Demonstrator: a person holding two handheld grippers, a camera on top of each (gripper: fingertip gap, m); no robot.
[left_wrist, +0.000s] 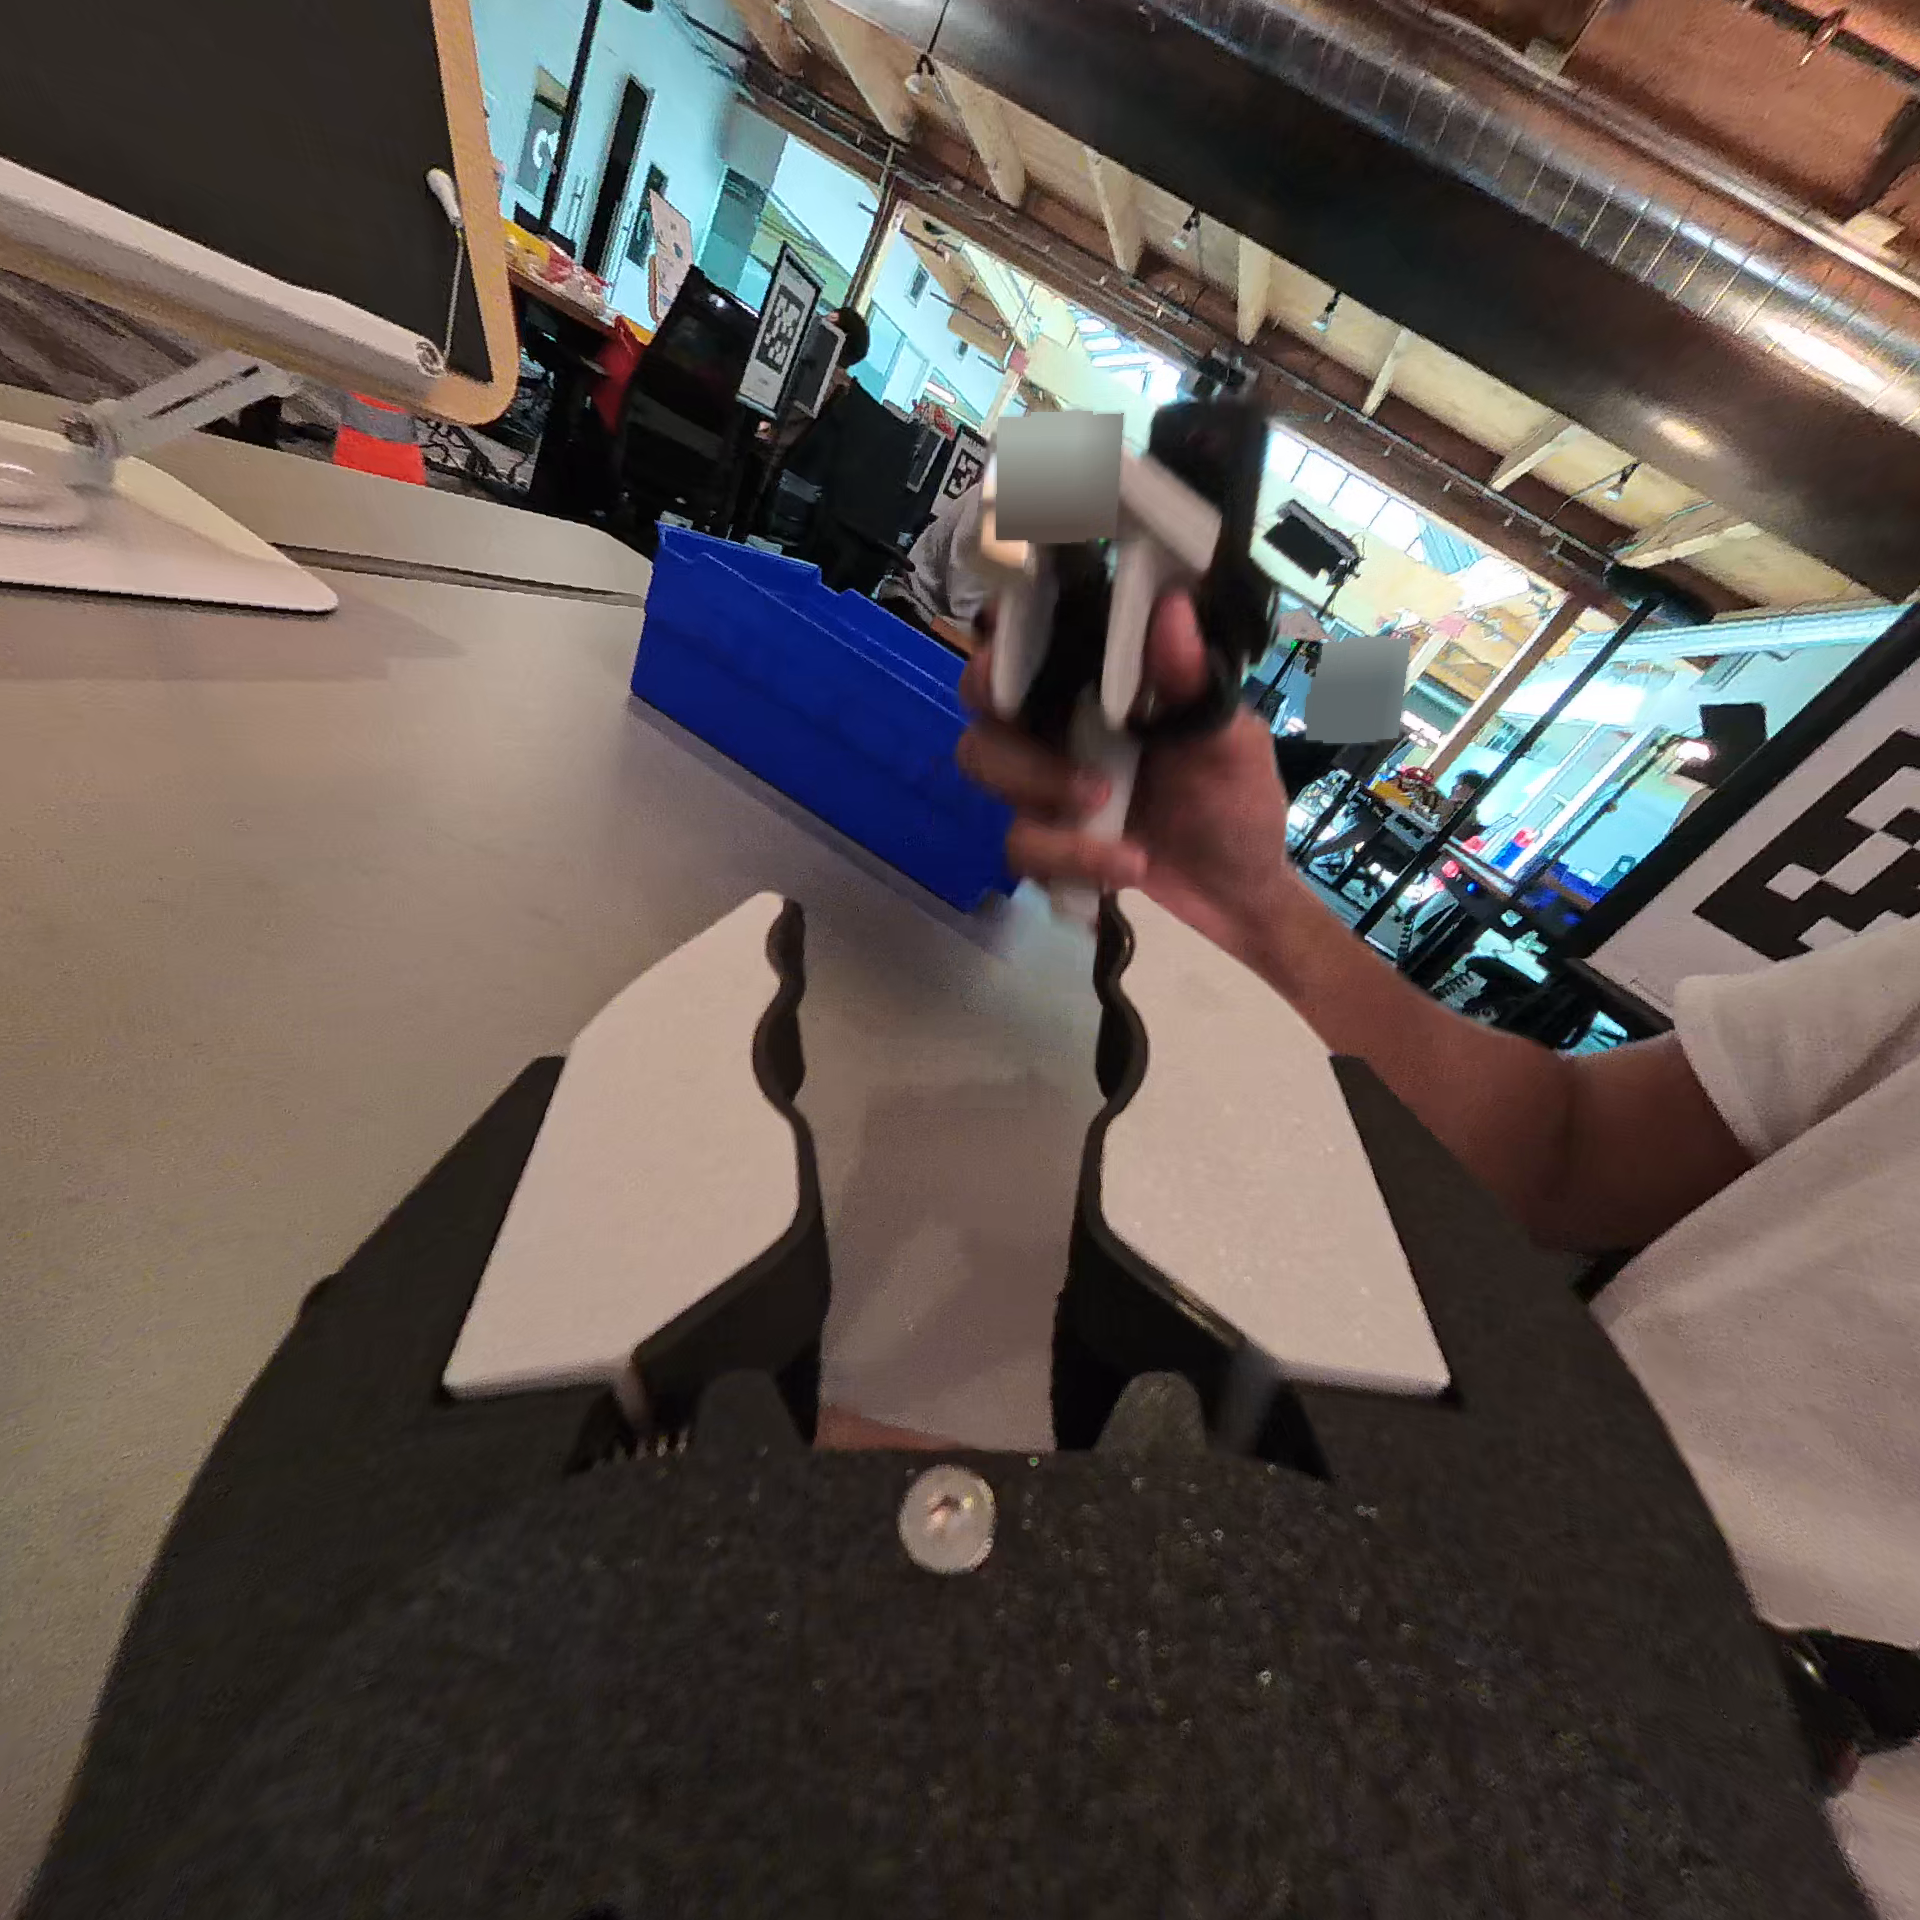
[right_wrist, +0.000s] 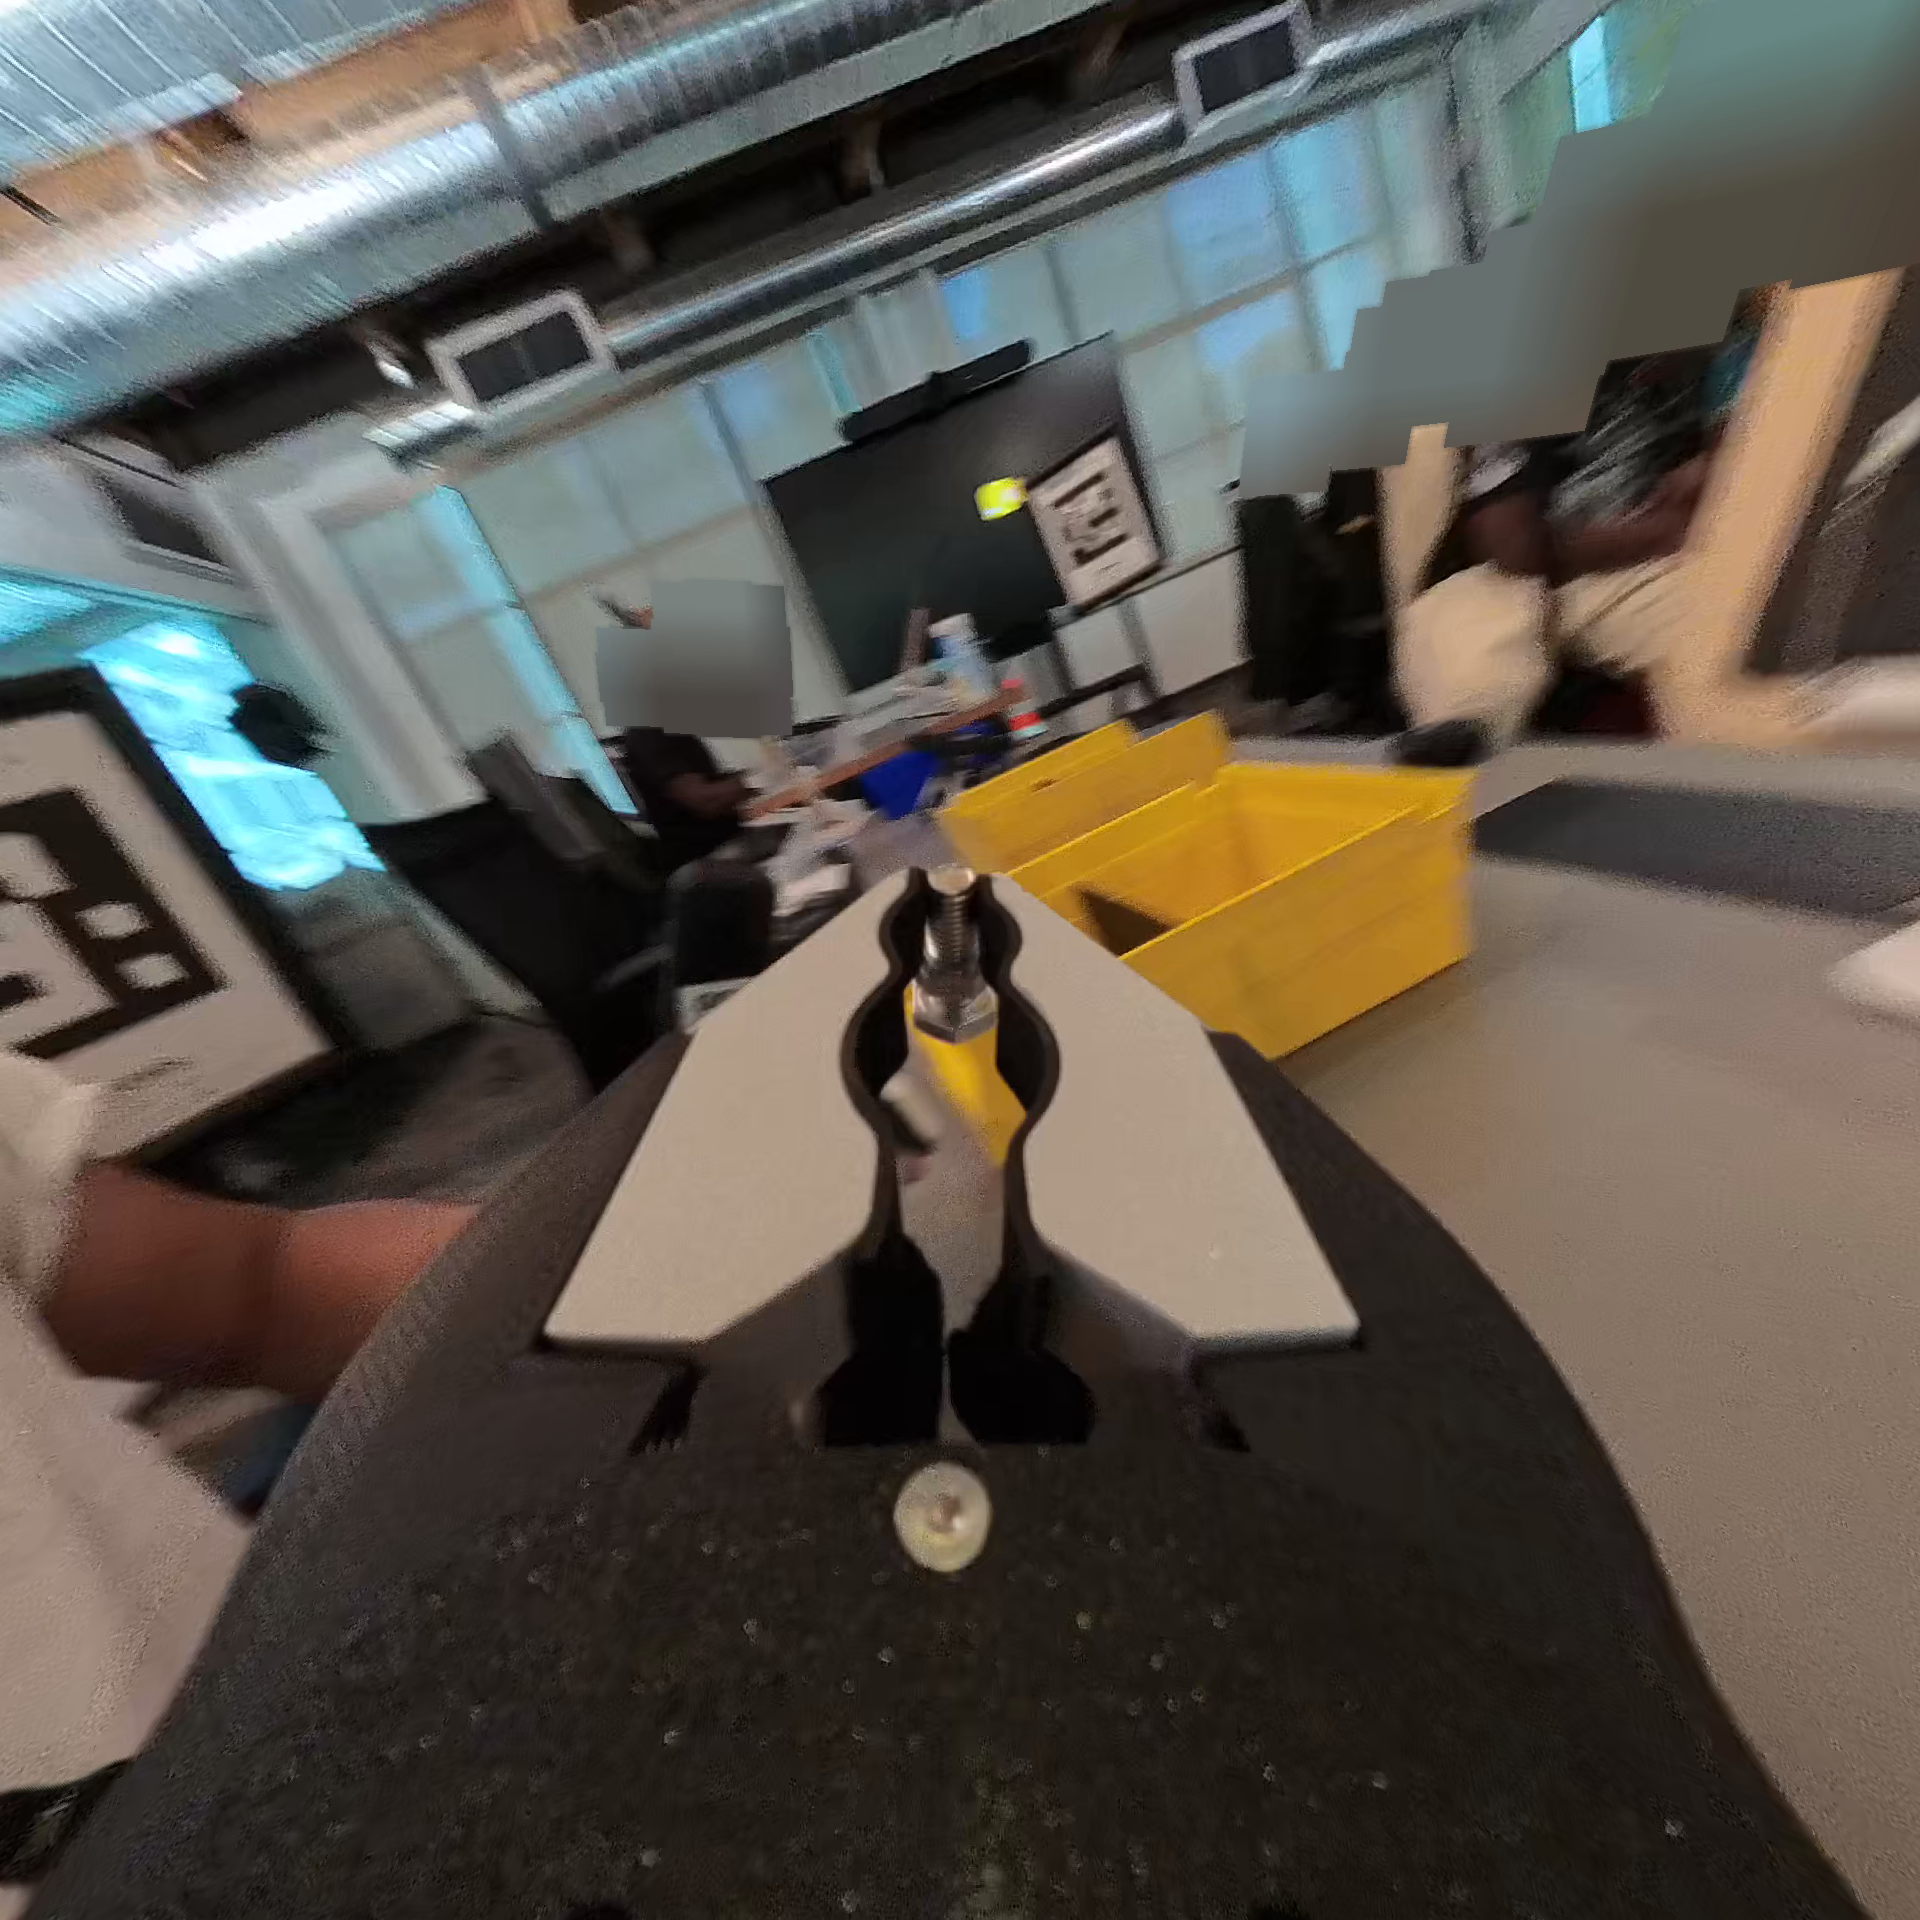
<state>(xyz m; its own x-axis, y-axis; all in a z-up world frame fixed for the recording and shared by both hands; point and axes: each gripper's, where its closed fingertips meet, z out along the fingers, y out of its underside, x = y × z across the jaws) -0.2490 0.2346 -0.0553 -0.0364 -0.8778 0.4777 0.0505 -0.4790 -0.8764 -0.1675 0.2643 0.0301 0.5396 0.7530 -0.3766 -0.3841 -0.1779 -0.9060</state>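
My left gripper (left_wrist: 948, 920) is open and empty, held above the grey table (left_wrist: 312, 883). Ahead of it a hand holds the other gripper (left_wrist: 1101, 644) raised, in front of a blue bin (left_wrist: 810, 717). My right gripper (right_wrist: 951, 894) is shut on a metal bolt with a nut (right_wrist: 951, 961), its threaded shaft lying between the fingertips. A yellow bin (right_wrist: 1278, 883) stands on the table just beyond and to the right of it. The right wrist view is blurred.
A white monitor stand base (left_wrist: 156, 540) and a screen (left_wrist: 208, 156) sit at the far left of the table. Boards with black-and-white markers (left_wrist: 1829, 852) stand beside the table. People and desks fill the room behind. A dark mat (right_wrist: 1704, 842) lies behind the yellow bin. One gripper's finger ends stand about 12 cm off the other's.
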